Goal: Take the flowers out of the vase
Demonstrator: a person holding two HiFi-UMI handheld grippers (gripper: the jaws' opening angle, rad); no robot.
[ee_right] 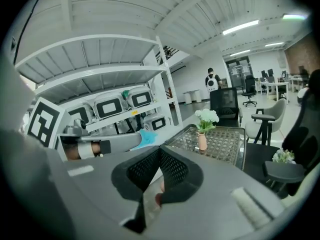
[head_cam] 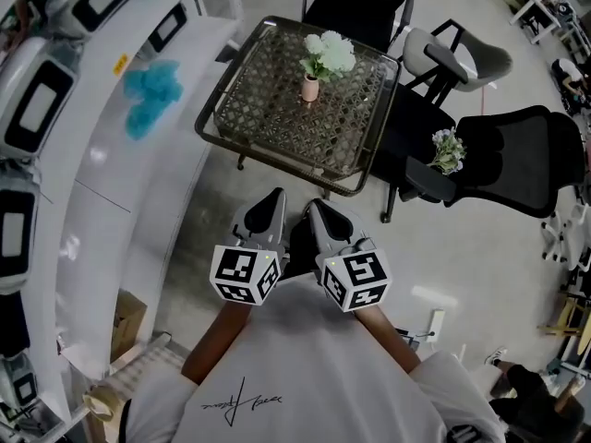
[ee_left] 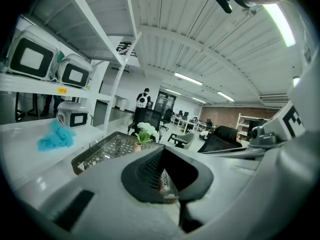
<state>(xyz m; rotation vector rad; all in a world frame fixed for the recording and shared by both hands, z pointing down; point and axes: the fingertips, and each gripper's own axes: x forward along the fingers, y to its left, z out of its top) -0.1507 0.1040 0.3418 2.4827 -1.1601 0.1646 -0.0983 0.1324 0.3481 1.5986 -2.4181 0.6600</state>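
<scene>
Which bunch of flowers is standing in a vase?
The white bunch in the pink vase on the wicker table; the smaller bunch lies loose on the black chair.

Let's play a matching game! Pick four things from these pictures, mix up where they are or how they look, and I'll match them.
Things:
1. white flowers
2. blue fluffy thing
3. small bouquet
4. left tongs

Places or states:
A. on a black chair
B. in the pink vase on the wicker table
C. on the white shelf
D. shut, held short of the table

Pairs: 1-B, 2-C, 3-A, 4-D
</scene>
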